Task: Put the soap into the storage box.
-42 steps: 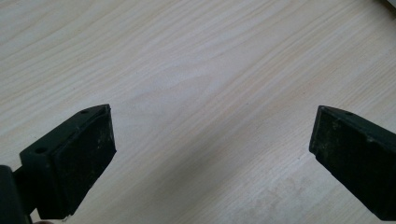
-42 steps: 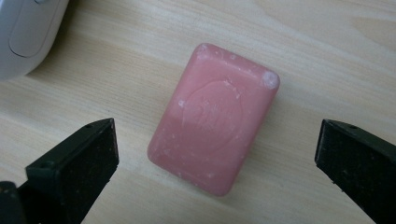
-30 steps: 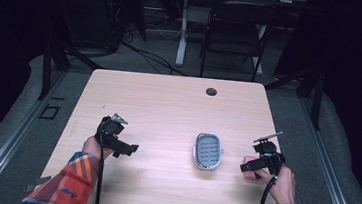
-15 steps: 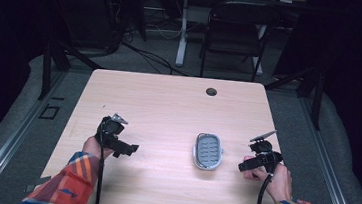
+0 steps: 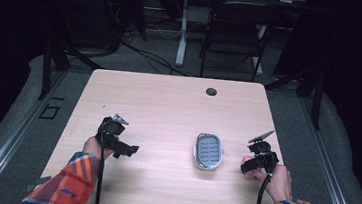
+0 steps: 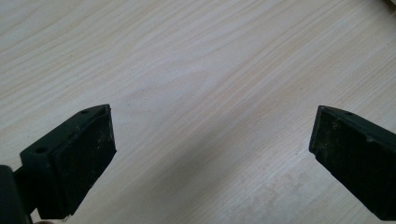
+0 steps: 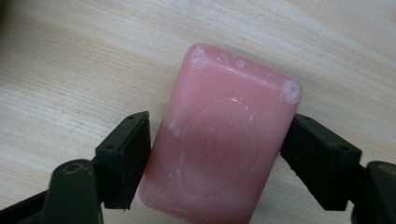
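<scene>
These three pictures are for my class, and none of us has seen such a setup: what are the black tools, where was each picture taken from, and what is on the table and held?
A person sits at a pale wooden table with a hand-held two-jaw tool in each hand. The high view looks down from above. The other two come from cameras riding on the tools.

The left gripper is open over bare wood. The right gripper has just been closing its jaws; both pads press on a pink rectangular bar of soap.

An oval grey soap dish lies between the hands.
</scene>
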{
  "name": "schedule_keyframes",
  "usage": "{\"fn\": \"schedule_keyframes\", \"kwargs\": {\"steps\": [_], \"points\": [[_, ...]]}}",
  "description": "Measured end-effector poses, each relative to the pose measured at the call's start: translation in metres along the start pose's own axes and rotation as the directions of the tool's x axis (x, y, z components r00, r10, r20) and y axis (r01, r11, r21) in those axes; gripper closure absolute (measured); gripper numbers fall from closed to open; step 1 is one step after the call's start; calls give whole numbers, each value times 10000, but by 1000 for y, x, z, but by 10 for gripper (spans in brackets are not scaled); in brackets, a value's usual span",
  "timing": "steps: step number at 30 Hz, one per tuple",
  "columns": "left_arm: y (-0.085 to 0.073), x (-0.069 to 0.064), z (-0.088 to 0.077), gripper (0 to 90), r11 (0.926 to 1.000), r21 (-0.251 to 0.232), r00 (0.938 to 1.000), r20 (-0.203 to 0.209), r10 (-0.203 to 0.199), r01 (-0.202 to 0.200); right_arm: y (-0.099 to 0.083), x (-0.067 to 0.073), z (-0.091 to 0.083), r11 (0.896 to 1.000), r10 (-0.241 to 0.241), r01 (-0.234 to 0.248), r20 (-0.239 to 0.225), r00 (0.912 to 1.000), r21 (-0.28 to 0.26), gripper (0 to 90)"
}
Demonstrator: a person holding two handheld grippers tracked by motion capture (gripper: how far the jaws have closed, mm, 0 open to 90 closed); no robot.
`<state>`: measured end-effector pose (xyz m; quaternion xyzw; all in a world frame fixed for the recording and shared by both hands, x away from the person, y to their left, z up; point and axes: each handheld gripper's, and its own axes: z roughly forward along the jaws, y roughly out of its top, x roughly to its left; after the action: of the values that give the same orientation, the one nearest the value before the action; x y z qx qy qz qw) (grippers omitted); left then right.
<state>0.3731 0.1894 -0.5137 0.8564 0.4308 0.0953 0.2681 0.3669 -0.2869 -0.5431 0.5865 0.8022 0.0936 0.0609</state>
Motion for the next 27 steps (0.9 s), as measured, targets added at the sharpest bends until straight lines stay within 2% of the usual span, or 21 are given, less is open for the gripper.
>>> {"fn": "schedule_keyframes", "kwargs": {"steps": [4, 5, 6, 7, 10, 15, 27], "points": [[0, 0, 0, 4, 10000, -10, 10000, -6, -5, 5, 0, 0, 0, 10000, 50, -50, 62, 10000, 2, 307], [0, 0, 0, 4, 10000, -12, 10000, -5, -11, 11, 0, 0, 0, 9999, 133, -131, 181, 9997, -82, 358], [0, 0, 0, 4, 10000, 3, 10000, -3, -5, 5, -1, 1, 0, 9993, 234, -229, 154, 9996, -281, 364], [0, 0, 0, 4, 10000, 4, 10000, -3, 0, 0, 0, -1, -2, 10000, -34, 33, 229, 9997, 28, 365], [0, 0, 0, 4, 10000, 0, 10000, -4, 4, -4, 0, 0, -1, 10000, 16, -14, 198, 9998, -92, 367], [0, 0, 0, 5, 10000, -9, 10000, 7, 23, -23, 1, -2, -4, 9998, -201, 200, 55, 9998, 47, 369], [0, 0, 0, 4, 10000, -12, 10000, -6, 20, -20, 2, -3, -13, 9989, -464, 464, 11, 9989, -77, 370]]}}
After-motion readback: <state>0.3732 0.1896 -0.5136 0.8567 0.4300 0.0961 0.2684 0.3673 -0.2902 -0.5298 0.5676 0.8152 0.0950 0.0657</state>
